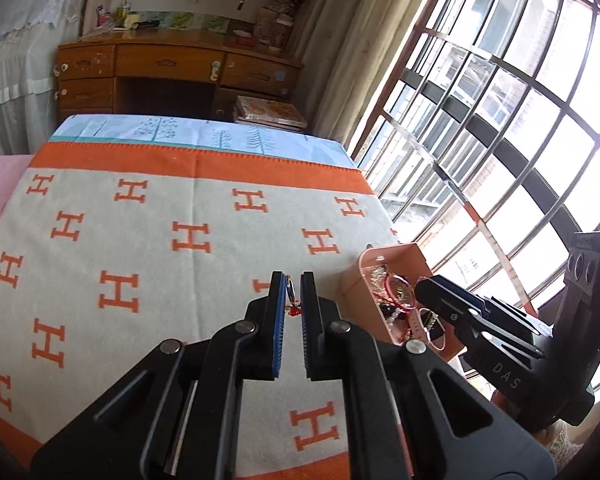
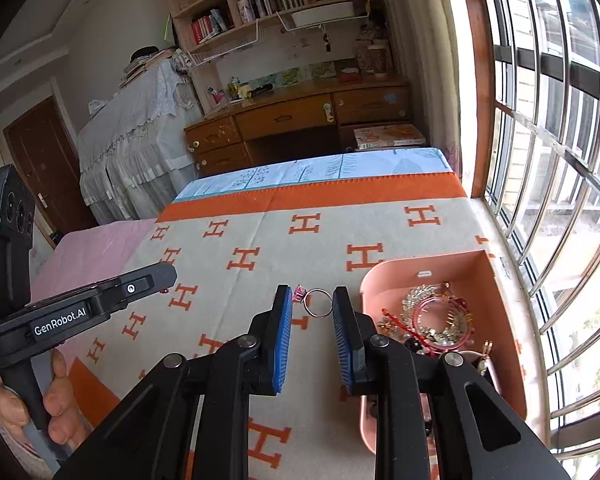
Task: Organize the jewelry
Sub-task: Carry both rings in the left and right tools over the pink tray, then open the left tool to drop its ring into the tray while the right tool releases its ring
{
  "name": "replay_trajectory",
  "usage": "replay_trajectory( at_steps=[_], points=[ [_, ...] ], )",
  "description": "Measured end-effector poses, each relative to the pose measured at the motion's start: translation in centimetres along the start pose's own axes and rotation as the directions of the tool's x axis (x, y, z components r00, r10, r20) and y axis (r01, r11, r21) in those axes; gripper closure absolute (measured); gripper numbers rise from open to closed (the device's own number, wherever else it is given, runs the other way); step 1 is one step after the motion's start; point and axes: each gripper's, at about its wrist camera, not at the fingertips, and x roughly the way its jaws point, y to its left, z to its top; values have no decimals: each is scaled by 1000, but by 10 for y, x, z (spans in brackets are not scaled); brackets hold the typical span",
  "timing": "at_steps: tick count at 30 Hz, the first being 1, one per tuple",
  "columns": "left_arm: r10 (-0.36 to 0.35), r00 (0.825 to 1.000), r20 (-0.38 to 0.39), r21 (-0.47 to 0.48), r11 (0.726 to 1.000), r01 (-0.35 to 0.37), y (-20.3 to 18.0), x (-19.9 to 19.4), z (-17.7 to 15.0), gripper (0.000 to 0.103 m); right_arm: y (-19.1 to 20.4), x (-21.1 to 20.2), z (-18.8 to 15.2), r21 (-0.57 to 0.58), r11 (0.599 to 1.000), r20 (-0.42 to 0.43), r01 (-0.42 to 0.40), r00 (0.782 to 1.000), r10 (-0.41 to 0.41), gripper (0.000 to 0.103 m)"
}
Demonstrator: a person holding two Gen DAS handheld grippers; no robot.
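Observation:
My left gripper is shut on a small ring-shaped jewelry piece with red beads, held above the blanket. The pink jewelry box sits to its right, full of bracelets and a watch. In the right wrist view my right gripper is open over a silver ring with a pink stone lying on the blanket, just left of the pink box. The left gripper shows at the left of that view.
An orange and grey H-patterned blanket covers the bed. A barred window runs along the right edge beside the box. A wooden desk stands beyond the bed's far end.

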Motion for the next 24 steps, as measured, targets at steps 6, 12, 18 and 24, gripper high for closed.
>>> replay_trajectory(
  at_steps=[6,12,18,24],
  points=[
    [-114,993,-16,117,986,115,-83,5,31,98,-42,-61,15,55,997,70,44,996,-48,82],
    [-183,981,-66,176,966,192,-144,28,53,98,-82,-120,21,75,993,122,89,988,-98,82],
    [-170,975,-146,189,962,196,-171,78,51,98,-123,-132,12,104,989,84,103,990,-112,82],
    [-123,967,-222,151,976,159,-157,122,33,98,-142,-94,-5,123,988,-6,98,995,-98,82]
  ],
)
